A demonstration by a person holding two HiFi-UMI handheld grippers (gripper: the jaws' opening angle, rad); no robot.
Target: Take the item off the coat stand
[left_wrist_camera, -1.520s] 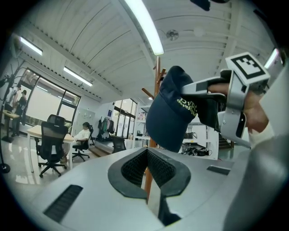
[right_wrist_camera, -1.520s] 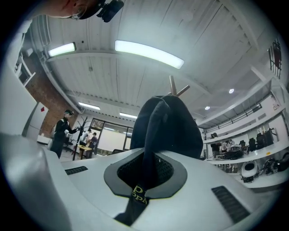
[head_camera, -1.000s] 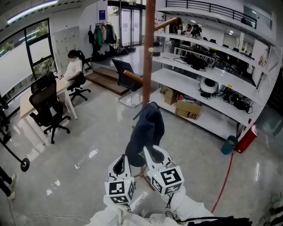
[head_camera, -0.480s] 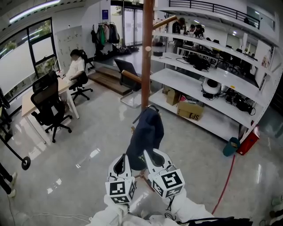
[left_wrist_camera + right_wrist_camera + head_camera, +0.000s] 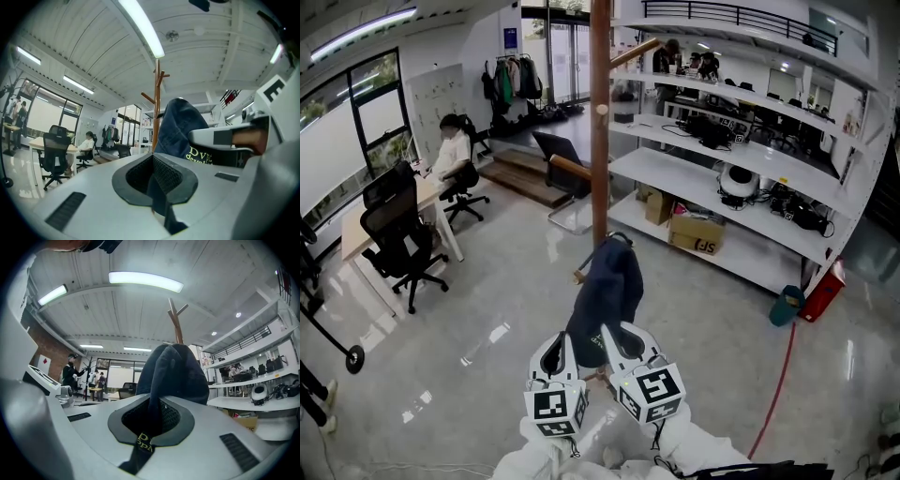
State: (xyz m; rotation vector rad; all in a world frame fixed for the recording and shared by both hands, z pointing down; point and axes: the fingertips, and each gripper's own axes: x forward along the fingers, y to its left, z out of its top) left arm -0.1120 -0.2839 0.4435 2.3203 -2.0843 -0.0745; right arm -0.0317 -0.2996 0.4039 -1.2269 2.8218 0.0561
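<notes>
Your right gripper [image 5: 615,337] pinches the navy garment [image 5: 606,281] by its edge, cloth stretching toward 12 o'clock at the coat stand [image 5: 600,122] and seemingly clear of its pegs, as your left gripper [image 5: 555,354] idles closed and empty at 9 o'clock

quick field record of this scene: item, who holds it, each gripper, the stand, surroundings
item: dark navy cap with yellowish lettering
held by: right gripper, jaws shut on the cap's fabric
left gripper: jaws together, nothing seen between them, beside the cap
coat stand: wooden pole behind the cap, upper pegs bare
cap versus stand: hangs in front of the pole's lower part; contact with a low peg cannot be told
surroundings: white shelving right of the stand, seated person at left
</notes>
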